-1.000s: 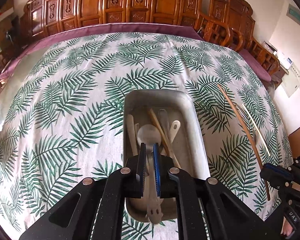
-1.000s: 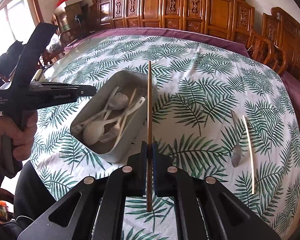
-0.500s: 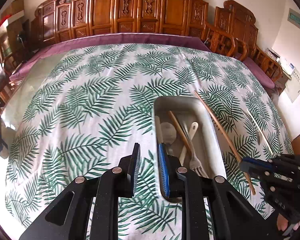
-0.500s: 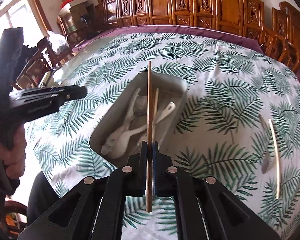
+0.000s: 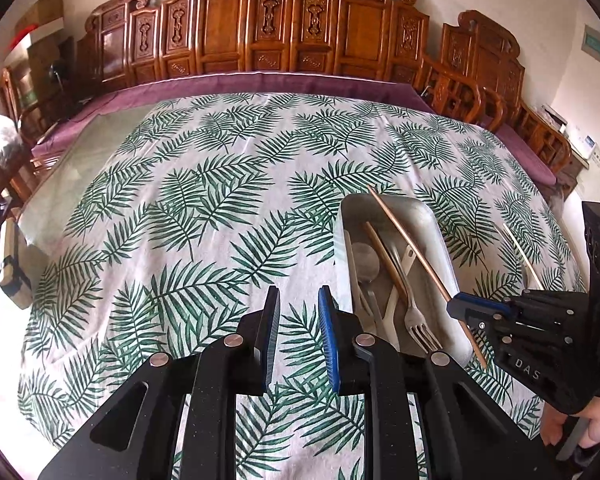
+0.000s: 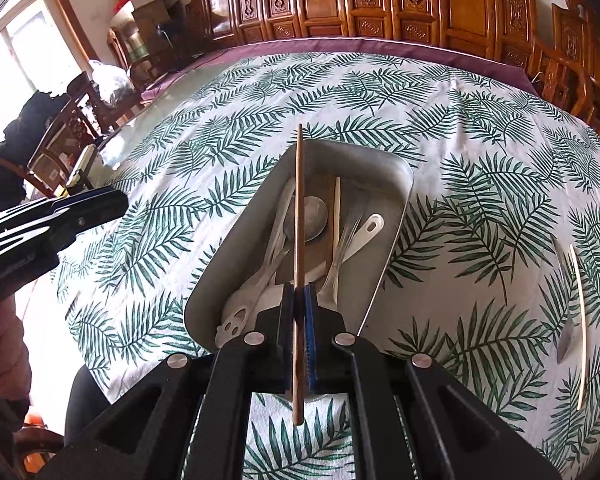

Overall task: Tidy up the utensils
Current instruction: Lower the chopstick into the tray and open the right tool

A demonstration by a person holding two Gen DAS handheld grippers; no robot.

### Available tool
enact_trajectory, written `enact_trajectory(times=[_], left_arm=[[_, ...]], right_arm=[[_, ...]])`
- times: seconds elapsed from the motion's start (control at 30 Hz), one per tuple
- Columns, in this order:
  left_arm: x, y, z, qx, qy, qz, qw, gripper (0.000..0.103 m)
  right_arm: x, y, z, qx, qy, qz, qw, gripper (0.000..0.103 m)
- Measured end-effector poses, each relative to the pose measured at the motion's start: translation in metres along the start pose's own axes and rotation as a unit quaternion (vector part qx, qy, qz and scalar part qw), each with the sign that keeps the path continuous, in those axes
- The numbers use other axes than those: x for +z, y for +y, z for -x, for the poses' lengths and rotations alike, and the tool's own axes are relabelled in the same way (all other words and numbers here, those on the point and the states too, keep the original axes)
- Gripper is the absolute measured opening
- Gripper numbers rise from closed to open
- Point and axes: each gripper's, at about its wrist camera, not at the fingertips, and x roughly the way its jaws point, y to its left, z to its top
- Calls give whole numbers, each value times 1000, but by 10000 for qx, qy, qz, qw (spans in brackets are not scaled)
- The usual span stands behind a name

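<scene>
Chopsticks are the tricky part right now. The right gripper pinches one brown chopstick tight near its low end, and the long stick pokes out over the metal tray. The left gripper has its jaws a little apart with nothing between them, over the leafy tablecloth just beside the tray.

What could go wrong? The stick is long and held near one end, so it could swing or slip sideways when let go. Its far tip sits close to the tray's far rim, so it might land half on the rim and roll out onto the cloth. It could also bump the things piled inside and knock them crooked.

Now the count. In the tray I see one metal spoon, one fork, one more brown chopstick and some white plastic pieces. They are piled up, so I think there are three white ones, but I am not sure. On the cloth, well apart from the tray, lie one pale chopstick and one metal spoon just beside it. They are not yet put away.
</scene>
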Motion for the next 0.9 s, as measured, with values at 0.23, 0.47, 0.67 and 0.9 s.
enact_trajectory(times=[0.23,0.47,0.67,0.9], left_arm=[[-2,-3,3,-30,-11,-21,10000,18],[-3,-12,6,-86,-11,-99,9999,18],[-3,-29,8,-196,-37,-213,9996,29],[0,-61,8,-382,-162,-478,9980,76]], right_arm=[[9,-2,-6,-119,-2,-72,9999,7],[4,-8,6,-31,-124,-25,9999,7],[-9,-28,43,-188,-434,72,9989,7],[-34,-72,81,-489,-657,3,9966,30]])
